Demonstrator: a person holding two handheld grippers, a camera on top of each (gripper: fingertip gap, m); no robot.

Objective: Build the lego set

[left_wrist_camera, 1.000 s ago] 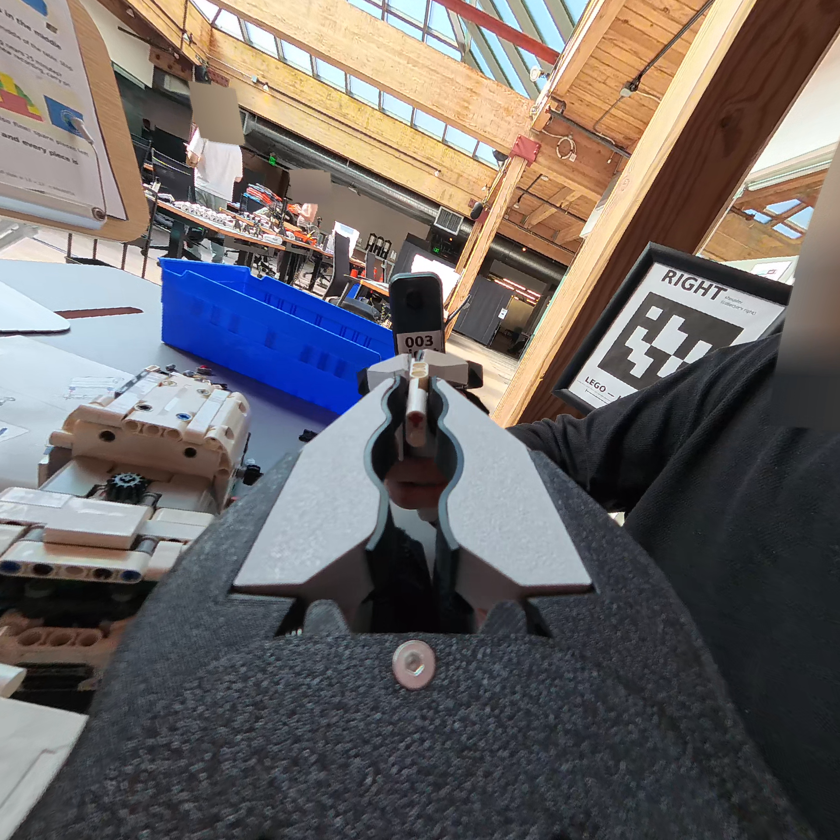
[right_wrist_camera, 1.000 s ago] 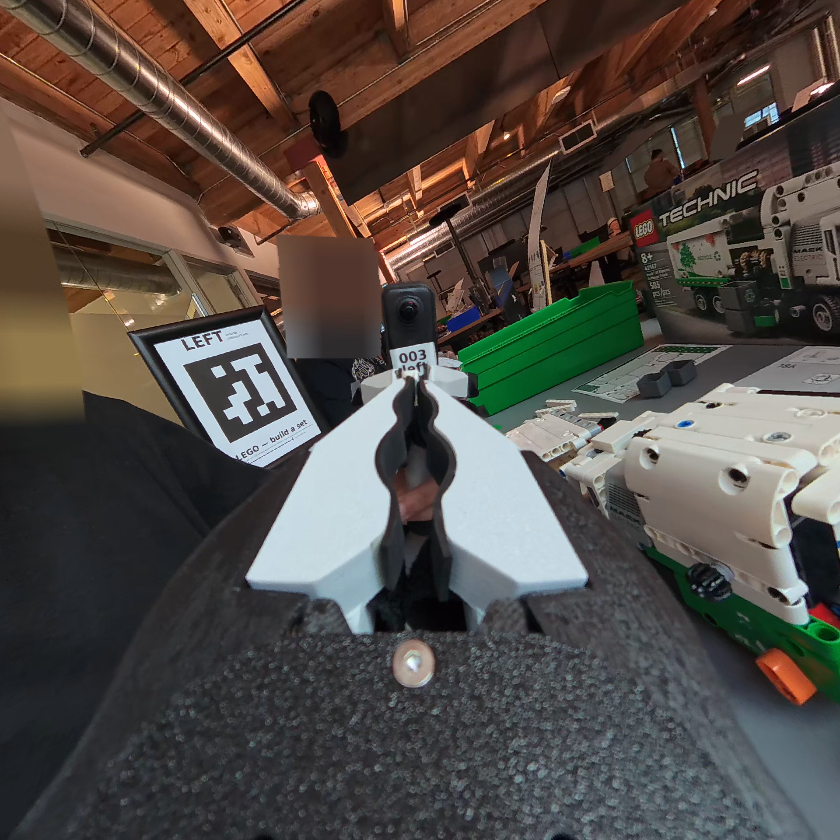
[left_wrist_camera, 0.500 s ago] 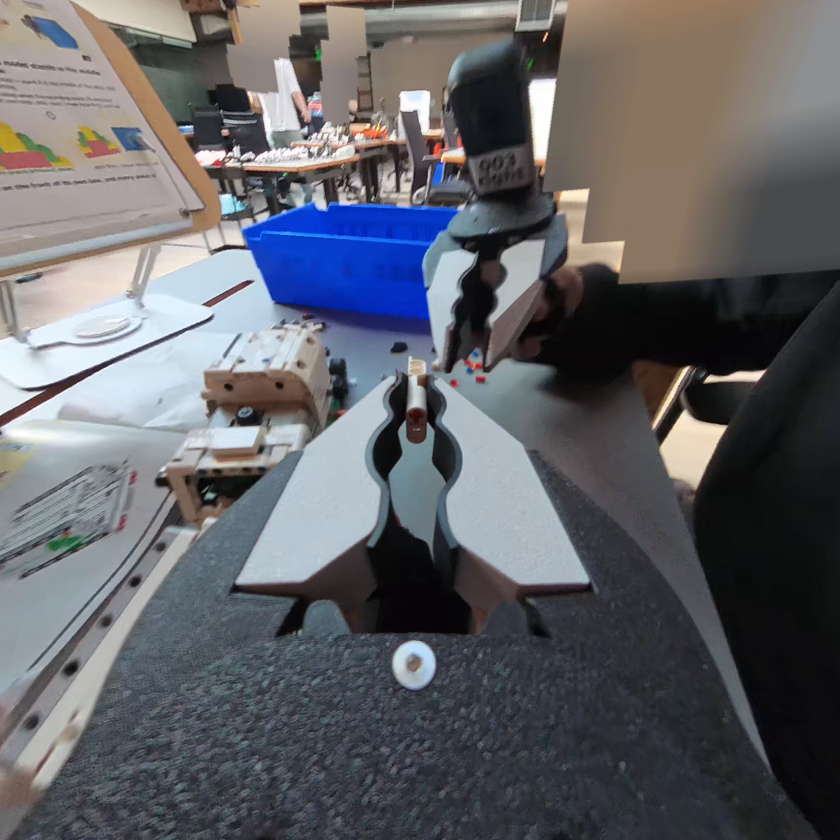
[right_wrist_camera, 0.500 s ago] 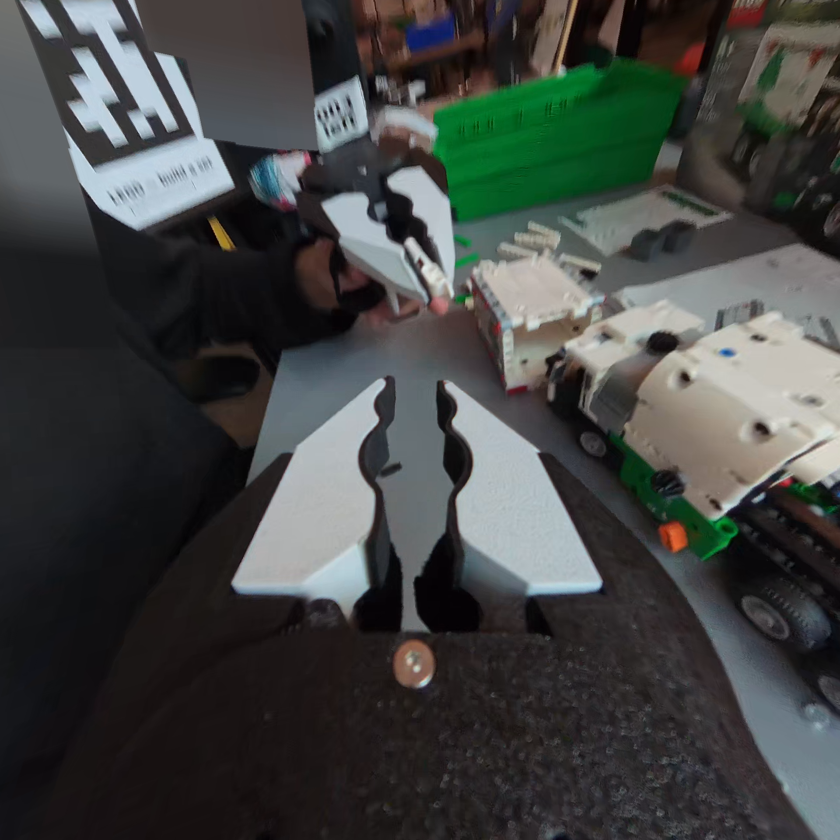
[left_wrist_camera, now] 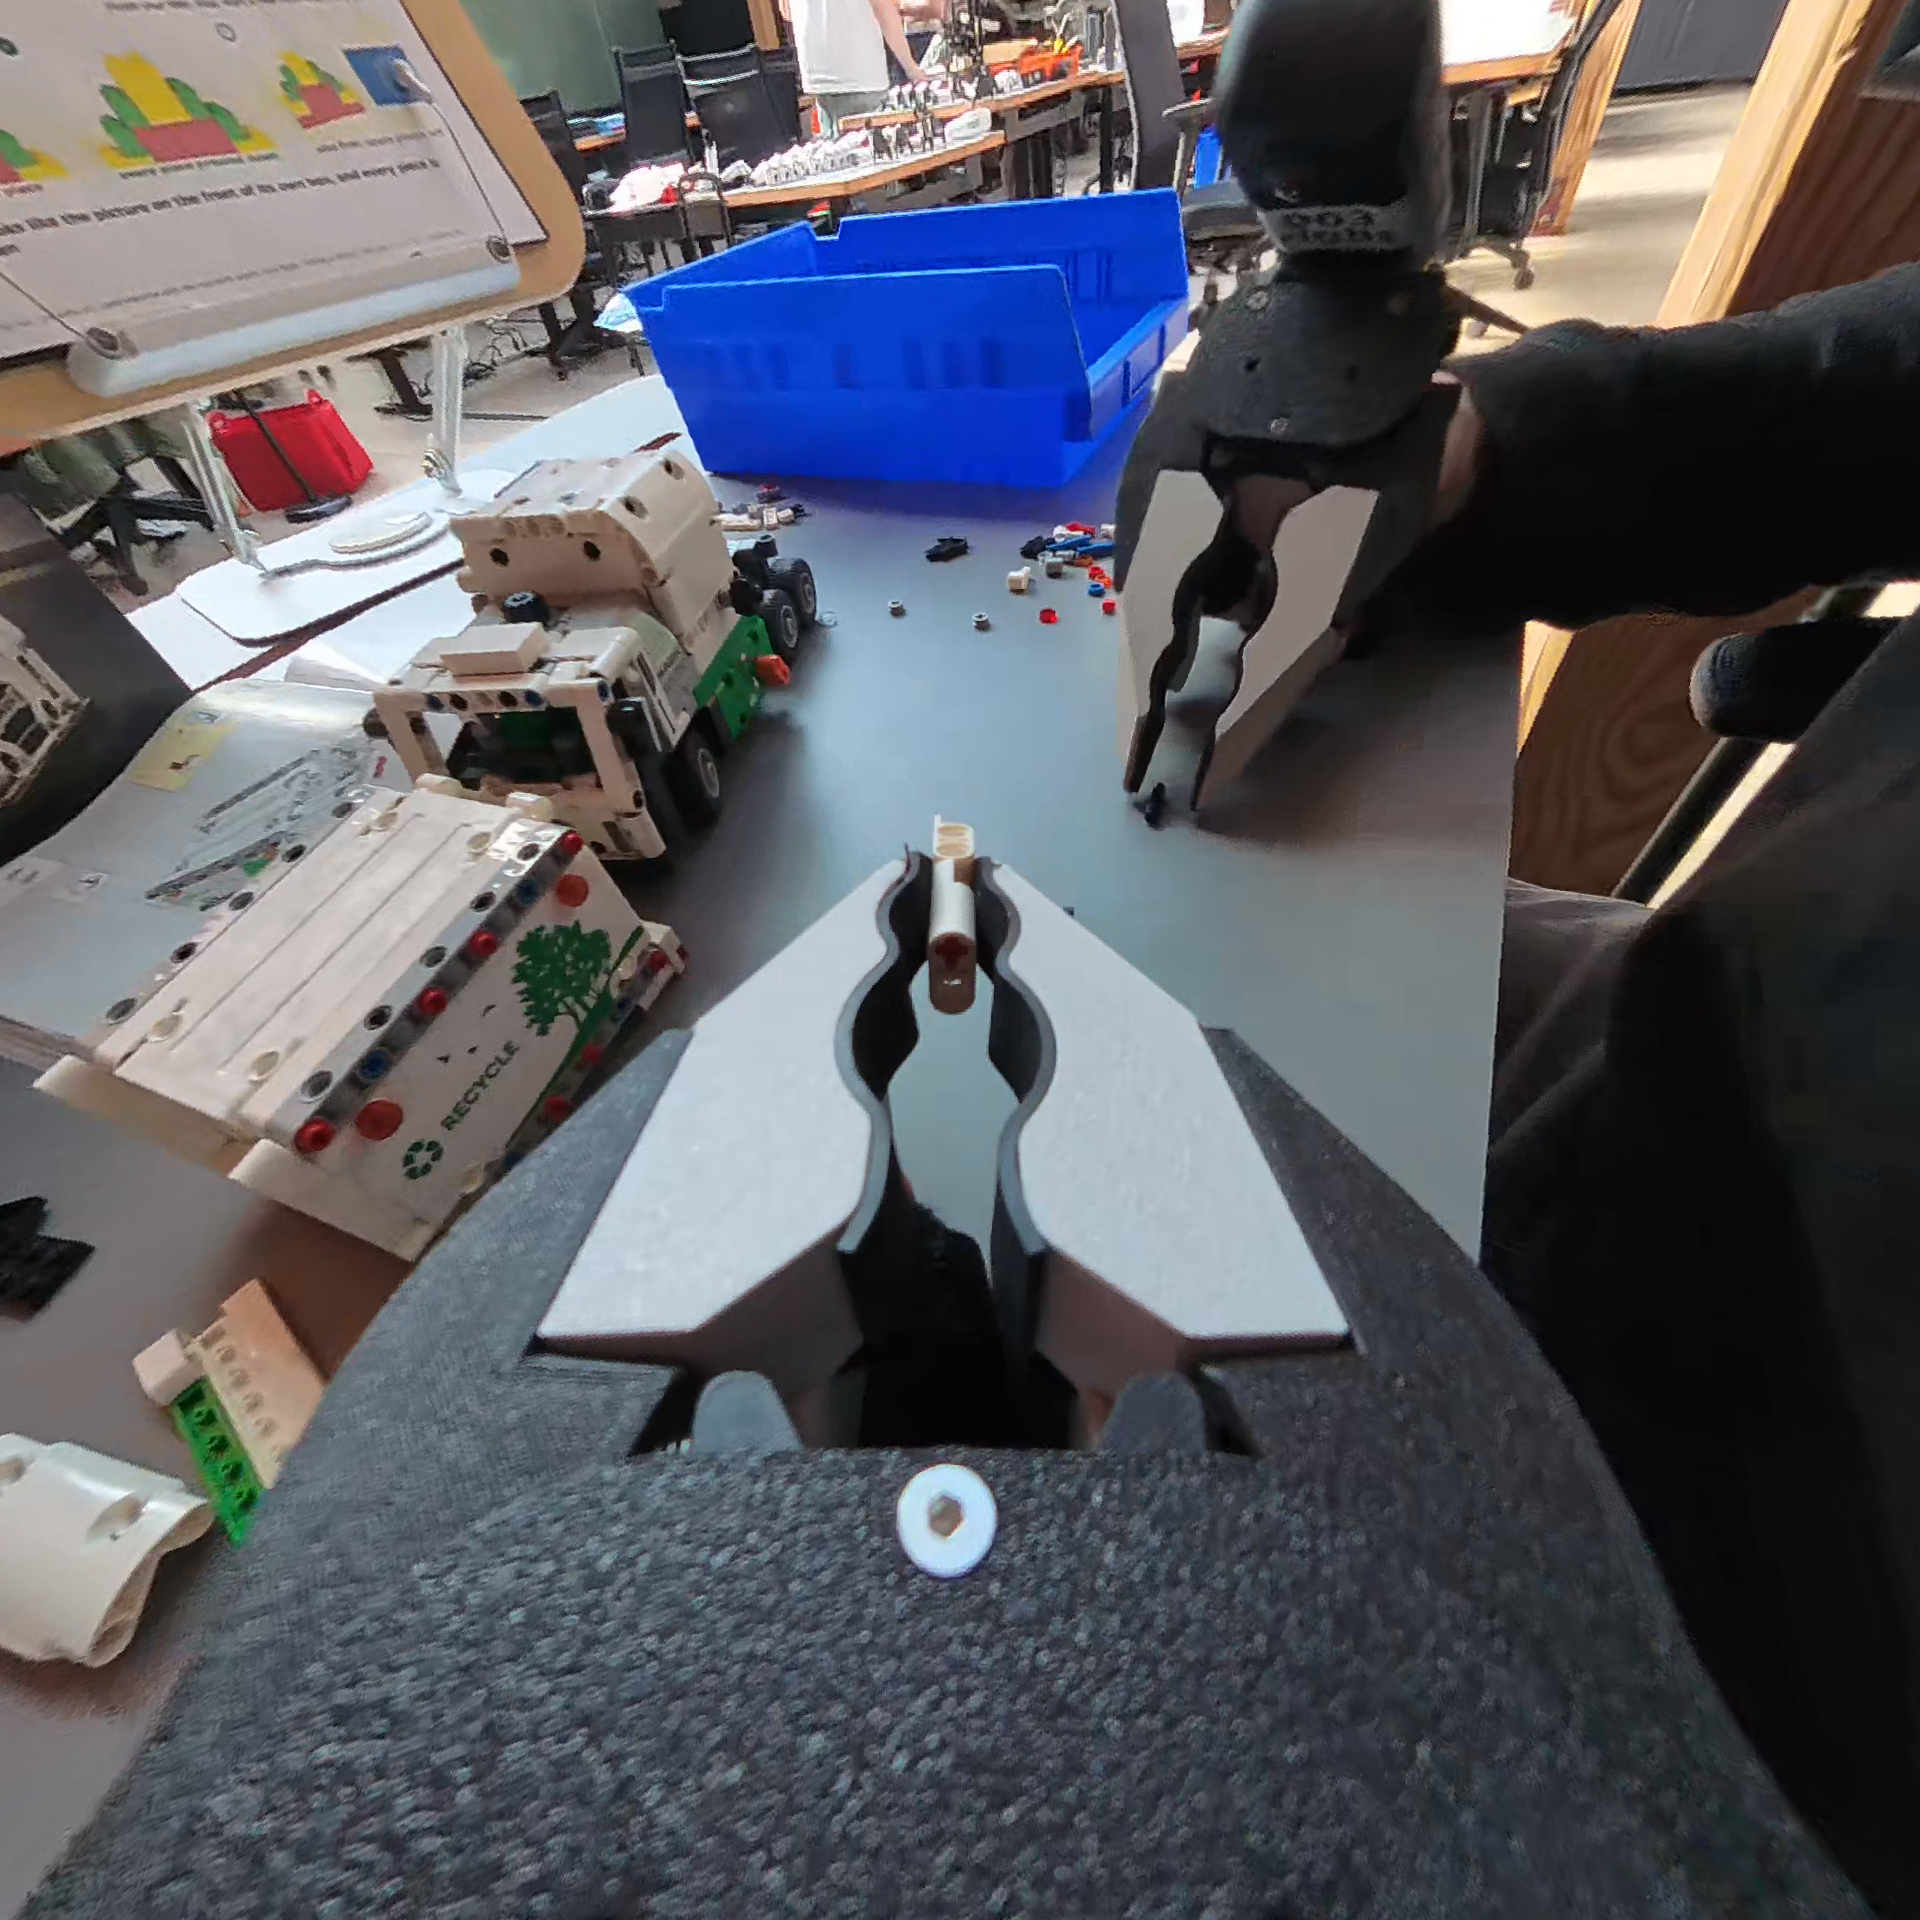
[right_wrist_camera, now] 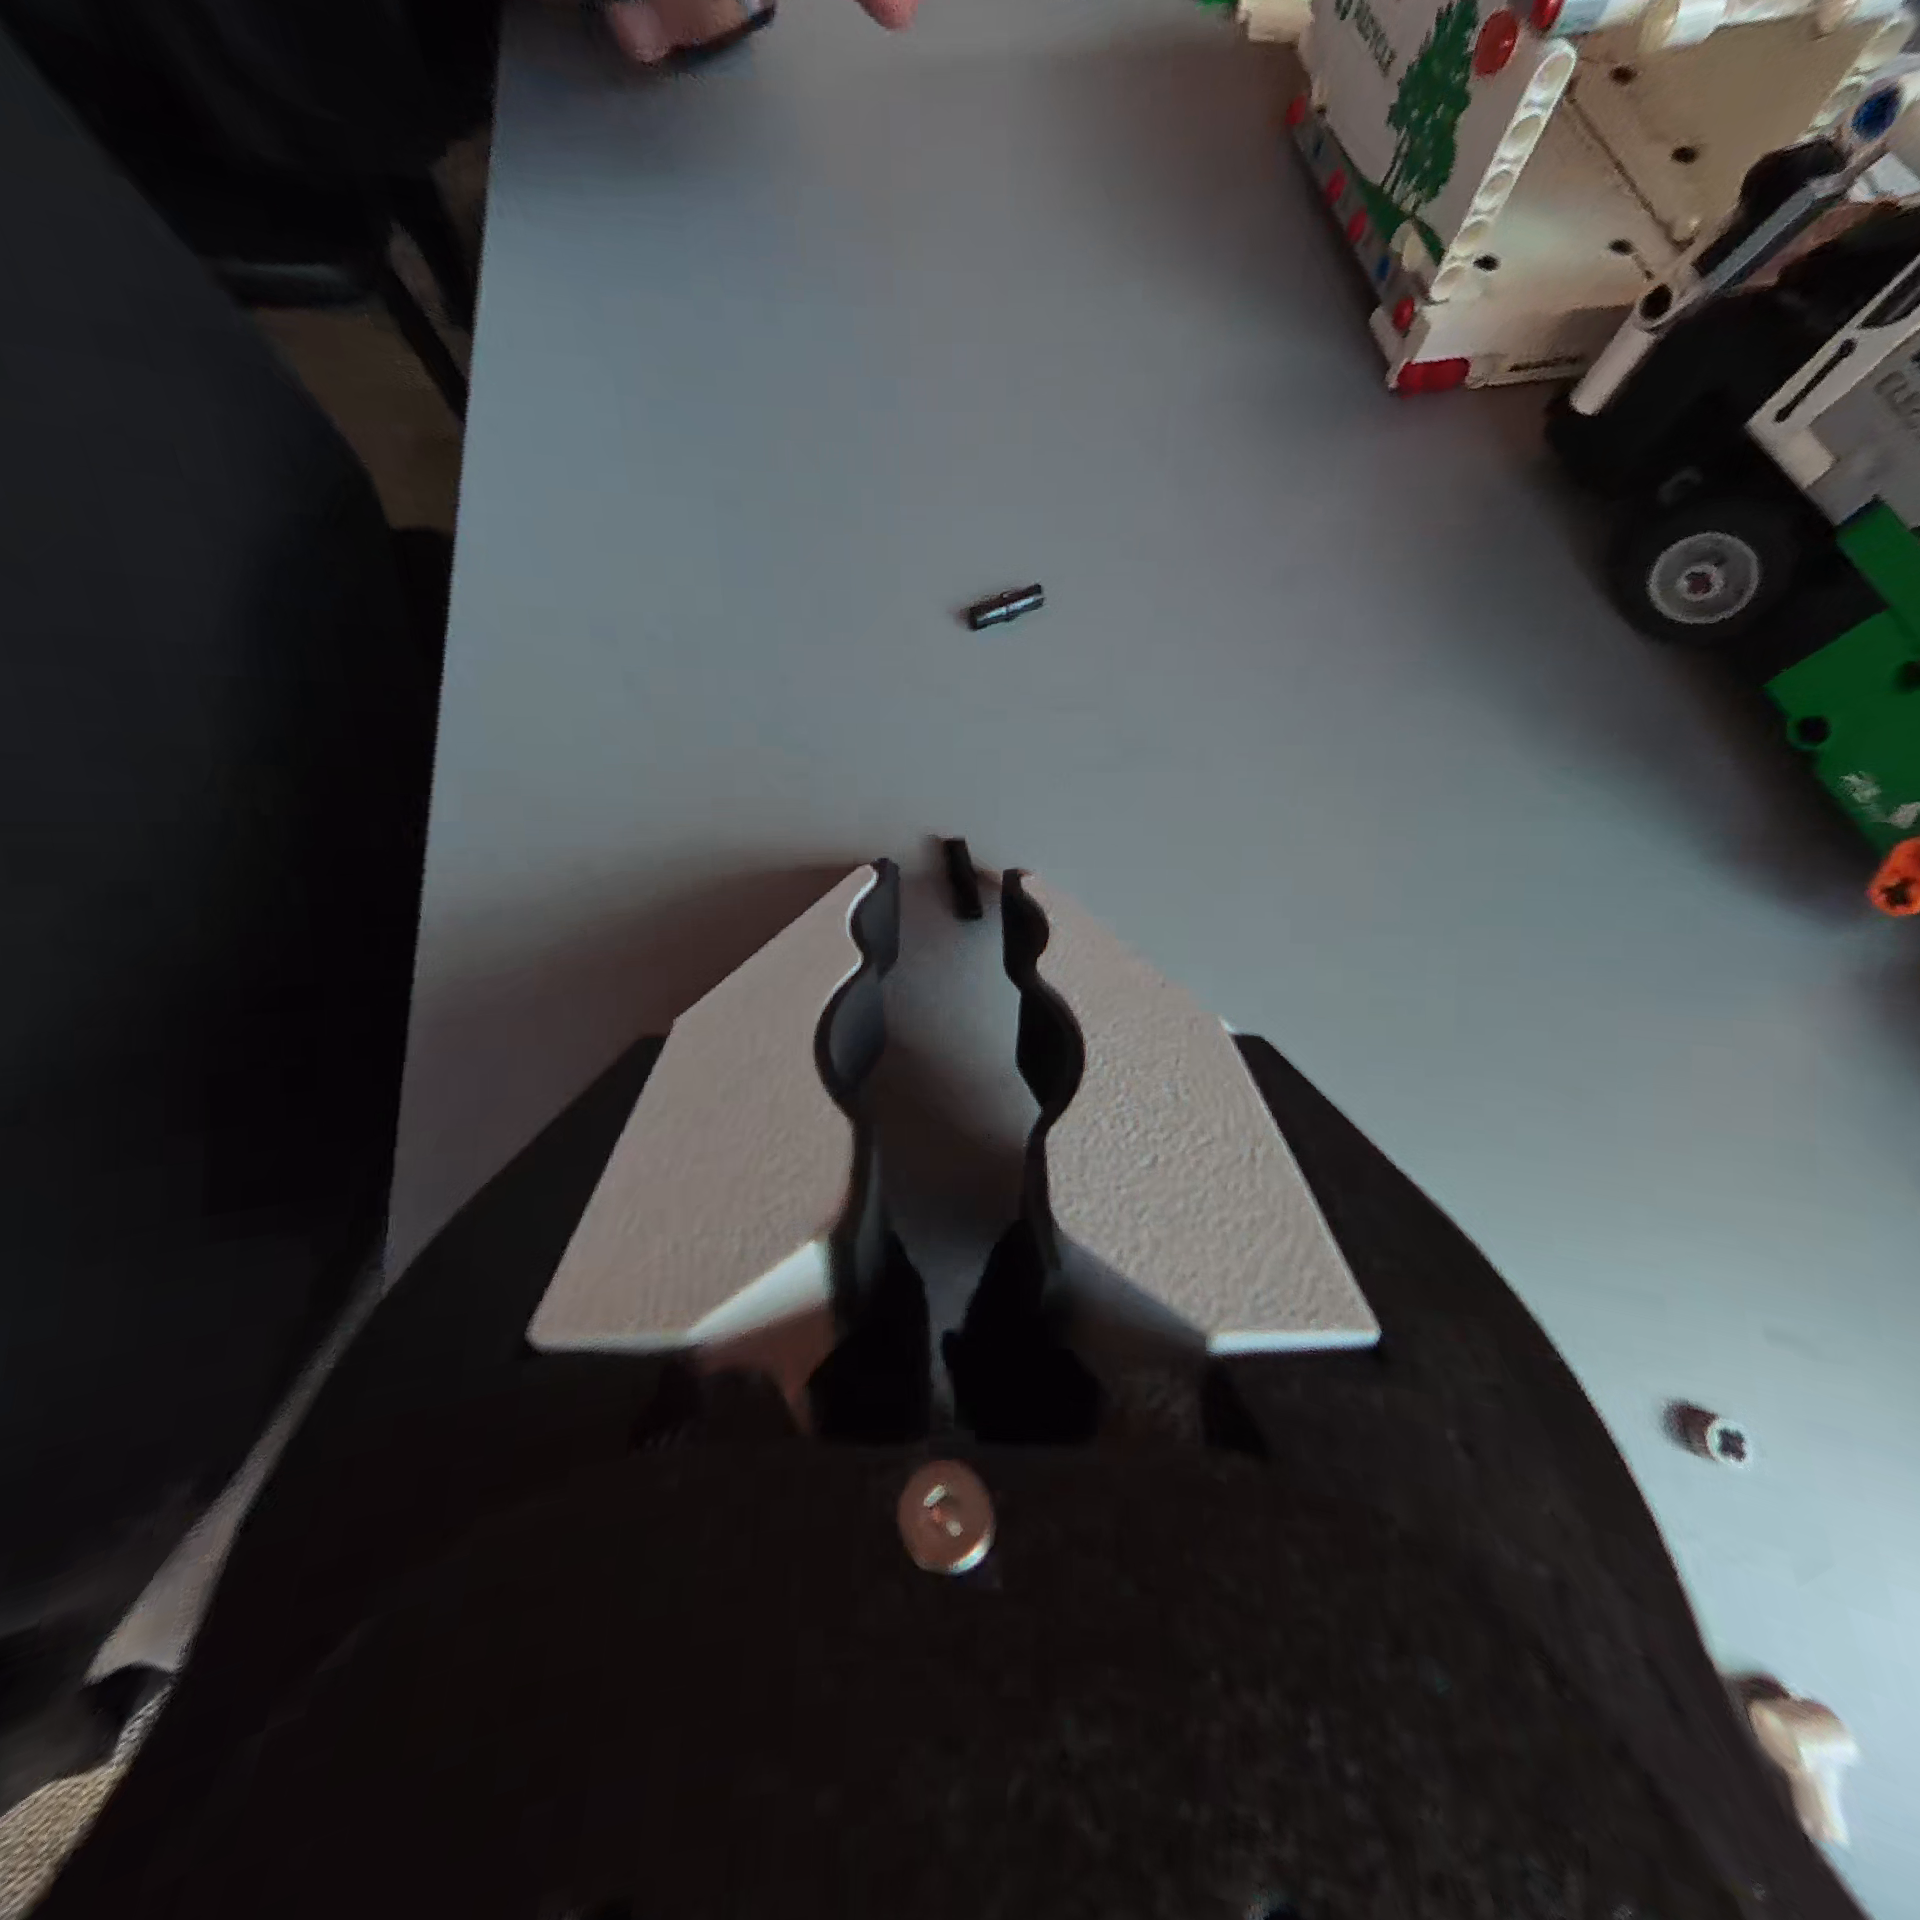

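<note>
Left gripper (left_wrist_camera: 951, 883), grey-white wedge fingers w/ black wavy inner edges, is clamped on one small cream plastic lego connector piece (left_wrist_camera: 952, 914). The piece is tube-shaped w/ a dark red cross-hole at its near end, and it stands lengthwise between the tips, poking just past them. It hangs above the grey tabletop (left_wrist_camera: 1299, 987), nearer the camera than the white-and-green lego truck (left_wrist_camera: 613, 644).

Right gripper (right_wrist_camera: 948, 883), same build, has its fingers apart w/ tips down at the tabletop. One short black lego pin (right_wrist_camera: 961, 878) sits between those tips; contact w/ them can't be told, pic is blurred. A 2nd black pin w/ a pale middle band (right_wrist_camera: 1005, 608) lies alone on the table further on, well apart from the truck.

Nearer than the truck and touching nothing: one white box-shaped lego body w/ a green tree print and red and blue pin heads (left_wrist_camera: 364, 1029), tilted on its side. Nearer still, at the left edge: one small cream-and-green brick block (left_wrist_camera: 234, 1392) and one white curved panel (left_wrist_camera: 83, 1527).

The truck stands upright on its wheels, cab open-framed; an orange peg shows on its green side.

Beyond the truck: a scatter of tiny loose pieces (left_wrist_camera: 1049, 566) in red, blue, black and grey, too small to count, then one blue plastic bin (left_wrist_camera: 914, 332). Left of the bin, one instruction sheet on a wood clipboard stand (left_wrist_camera: 239, 156).
</note>
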